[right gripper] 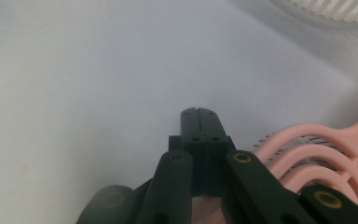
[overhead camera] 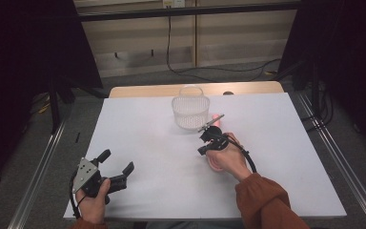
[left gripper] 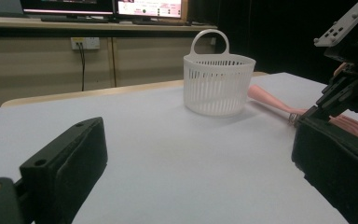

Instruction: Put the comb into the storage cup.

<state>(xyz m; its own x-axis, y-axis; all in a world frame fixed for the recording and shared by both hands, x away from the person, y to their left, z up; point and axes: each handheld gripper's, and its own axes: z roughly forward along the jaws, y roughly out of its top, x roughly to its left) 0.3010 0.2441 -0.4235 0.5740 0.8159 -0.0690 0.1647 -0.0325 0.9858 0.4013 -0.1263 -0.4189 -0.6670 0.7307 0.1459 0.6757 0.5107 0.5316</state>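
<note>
The right hand-held gripper (overhead camera: 208,141) sits mid-bench, just in front of the white basket (overhead camera: 190,112), with its jaws pressed flat together and nothing between them. In the right gripper view the closed tips lie low over the white sheet, and the pink brush (right gripper: 324,156) lies just beside them, to their right, not clamped. From the left gripper view the brush's handle runs back toward the basket, its far end close to the basket's wall, while its ribbed head lies by the right hand-held gripper.

The left hand-held gripper (overhead camera: 116,169) rests near the front-left corner of the bench (overhead camera: 138,143), jaws wide apart and empty, well away from the work.

The risk, as I judge it: with the jaws together beside the brush rather than around it, any push forward will shove or spin the brush across the smooth sheet, perhaps knocking the light basket. To take hold, the jaws must part and come down astride a rib or the handle; a shallow bite on the open, curved ribs could slip, and the brush could tilt or drop short of the basket.
</note>
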